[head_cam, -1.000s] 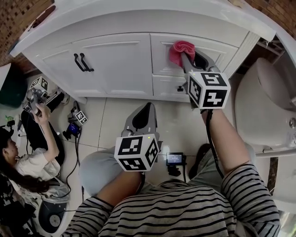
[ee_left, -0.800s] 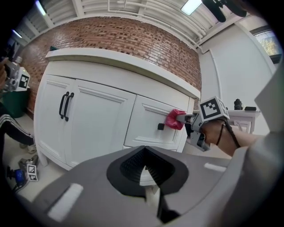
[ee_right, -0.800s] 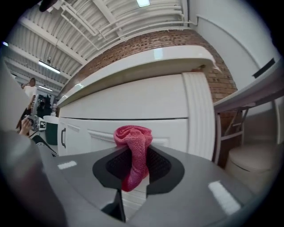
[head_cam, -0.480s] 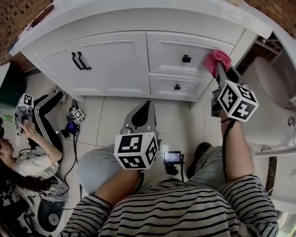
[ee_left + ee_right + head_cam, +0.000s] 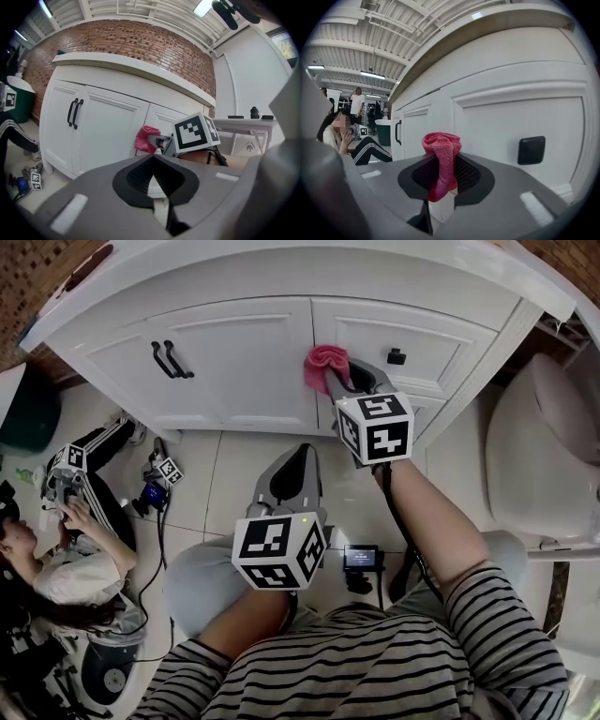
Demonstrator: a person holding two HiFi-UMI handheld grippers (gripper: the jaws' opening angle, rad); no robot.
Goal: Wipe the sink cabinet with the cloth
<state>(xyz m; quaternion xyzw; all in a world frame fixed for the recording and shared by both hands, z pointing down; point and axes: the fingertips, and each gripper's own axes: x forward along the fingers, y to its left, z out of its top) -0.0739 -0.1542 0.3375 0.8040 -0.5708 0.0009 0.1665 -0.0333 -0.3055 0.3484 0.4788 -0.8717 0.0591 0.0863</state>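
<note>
Cloth (image 5: 440,164), pink and bunched, is sitting pinched between the jaws of the right gripper (image 5: 345,376), which are clamping it at the front of the sink cabinet (image 5: 234,362), just left of a drawer's black knob (image 5: 397,356). Whether it is touching the white panel is hard to tell. Left gripper (image 5: 298,463) is hanging lower, jaws together, holding nothing.
</note>
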